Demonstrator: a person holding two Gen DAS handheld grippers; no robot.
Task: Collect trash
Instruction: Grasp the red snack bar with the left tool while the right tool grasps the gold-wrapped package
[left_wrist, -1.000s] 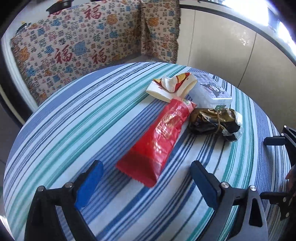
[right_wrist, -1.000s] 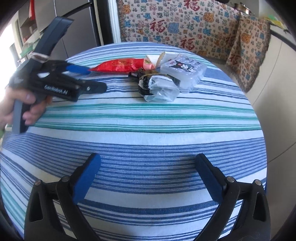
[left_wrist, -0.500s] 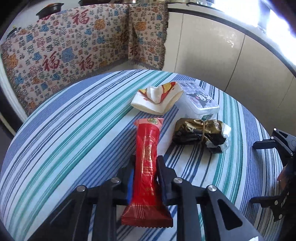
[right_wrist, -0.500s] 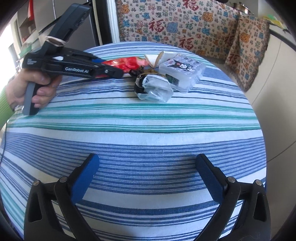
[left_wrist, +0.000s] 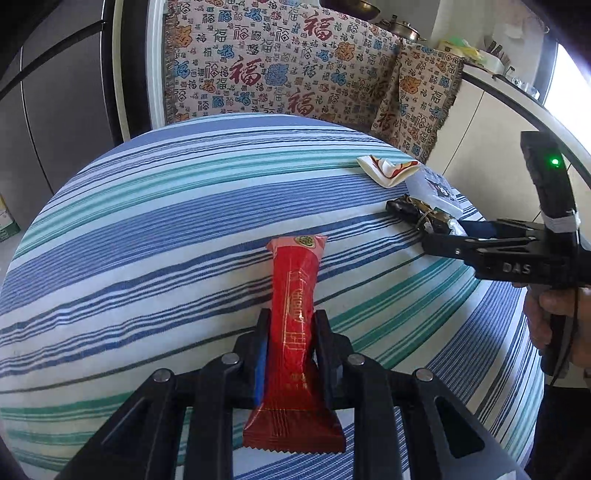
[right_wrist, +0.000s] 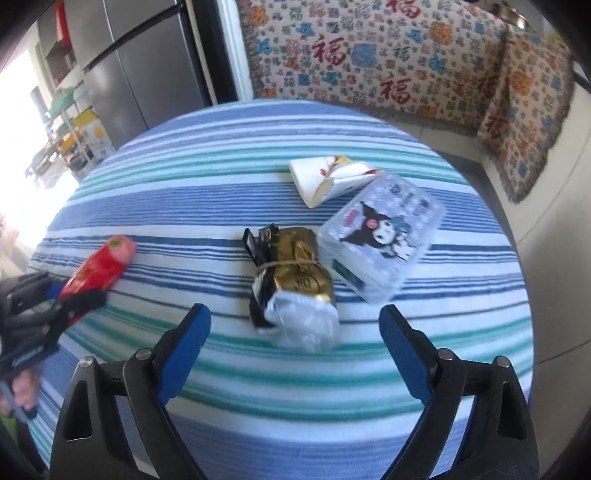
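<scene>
From the left wrist, a round table in a blue-and-green striped tablecloth (left_wrist: 155, 236) stands before a patterned throw (left_wrist: 280, 70) with red characters. The left gripper (left_wrist: 291, 347) pinches a red snack wrapper (left_wrist: 295, 317) at its middle, the ends sticking out past the fingers.

From the right wrist, the right gripper (right_wrist: 295, 343) gapes wide, a gold-and-clear wrapper bundle (right_wrist: 295, 284) just ahead between its fingers, touching a cartoon-printed tissue pack (right_wrist: 384, 236); a crumpled paper cup (right_wrist: 328, 177) lies beyond.

A glossy red wrapper (left_wrist: 295, 325) is being pinched by matt black plastic fingers (left_wrist: 325, 343). The table (left_wrist: 147, 229) is being covered by striped woven cloth. Crinkled gold foil (right_wrist: 299, 273) and clear film are being shown on the bundle.
</scene>
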